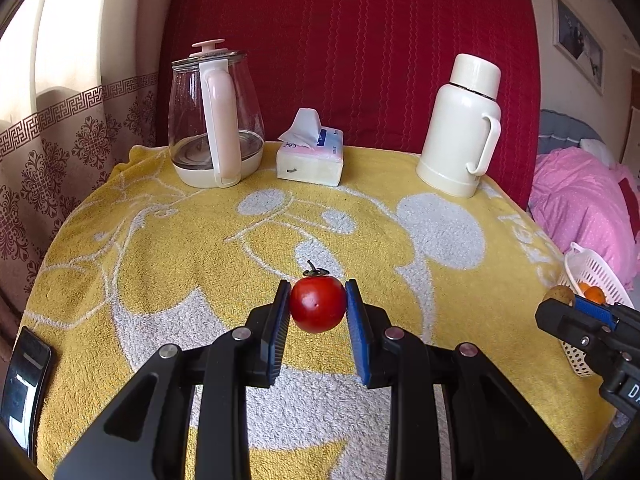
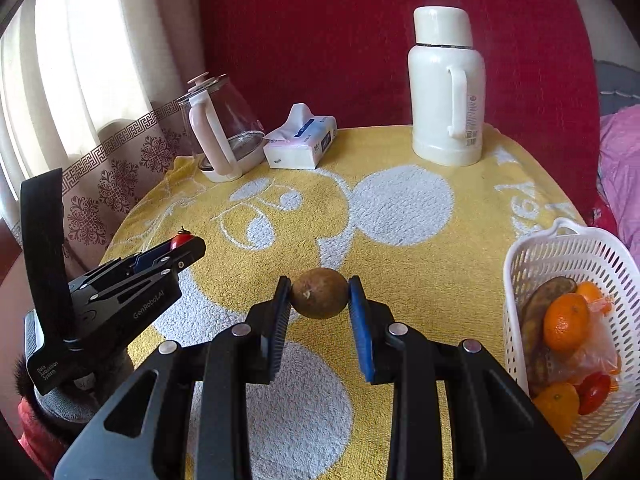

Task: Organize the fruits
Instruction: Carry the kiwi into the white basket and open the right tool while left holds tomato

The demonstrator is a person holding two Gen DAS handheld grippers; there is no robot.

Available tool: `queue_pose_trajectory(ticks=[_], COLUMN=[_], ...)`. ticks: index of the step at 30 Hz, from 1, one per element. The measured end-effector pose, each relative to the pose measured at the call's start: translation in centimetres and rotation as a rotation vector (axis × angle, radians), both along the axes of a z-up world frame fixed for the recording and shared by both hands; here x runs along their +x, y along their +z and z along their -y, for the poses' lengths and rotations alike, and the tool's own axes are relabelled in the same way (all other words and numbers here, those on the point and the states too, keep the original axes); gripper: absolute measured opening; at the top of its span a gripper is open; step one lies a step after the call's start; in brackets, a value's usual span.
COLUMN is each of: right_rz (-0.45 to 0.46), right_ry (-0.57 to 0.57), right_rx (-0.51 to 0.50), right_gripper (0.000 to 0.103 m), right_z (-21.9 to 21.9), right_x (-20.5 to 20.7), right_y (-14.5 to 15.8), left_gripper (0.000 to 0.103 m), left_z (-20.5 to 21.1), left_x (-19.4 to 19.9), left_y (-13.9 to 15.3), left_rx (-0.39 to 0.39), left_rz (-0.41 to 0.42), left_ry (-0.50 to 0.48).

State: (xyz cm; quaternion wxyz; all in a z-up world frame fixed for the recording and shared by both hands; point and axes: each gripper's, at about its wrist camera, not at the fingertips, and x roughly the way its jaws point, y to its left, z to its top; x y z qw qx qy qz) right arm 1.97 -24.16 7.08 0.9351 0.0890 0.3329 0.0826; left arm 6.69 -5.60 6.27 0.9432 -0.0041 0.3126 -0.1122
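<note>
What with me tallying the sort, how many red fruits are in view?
2. One red fruit is gripped between the left gripper's fingers; the other lies low in the white basket beside the oranges. More may be hidden underneath.

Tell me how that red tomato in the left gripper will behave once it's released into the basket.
The tomato is round and glossy, so it will probably roll until other fruit stops it. Only the pads' edges of the left gripper touch its sides, so it may slip. The white basket already holds fruit; a gentle drop seems wise.
</note>
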Motion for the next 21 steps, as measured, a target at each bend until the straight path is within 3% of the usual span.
queue_pose_trajectory(ticks=[12, 21], right_rz=[0.057, 0.059], right_ry=[-0.187, -0.318], right_rx=[0.028, 0.061], right_gripper=[0.03, 0.03], right_z=[7.6, 13.0], right_x=[-3.8, -6.6], right_y=[1.8, 1.4], left_gripper=[0.028, 0.028], left_z=[1.0, 1.4], left_x=[-0.4, -0.6], left_y=[-0.3, -0.6], left_rx=[0.02, 0.03], left_rz=[0.0, -0.003], left_ry=[-0.026, -0.038])
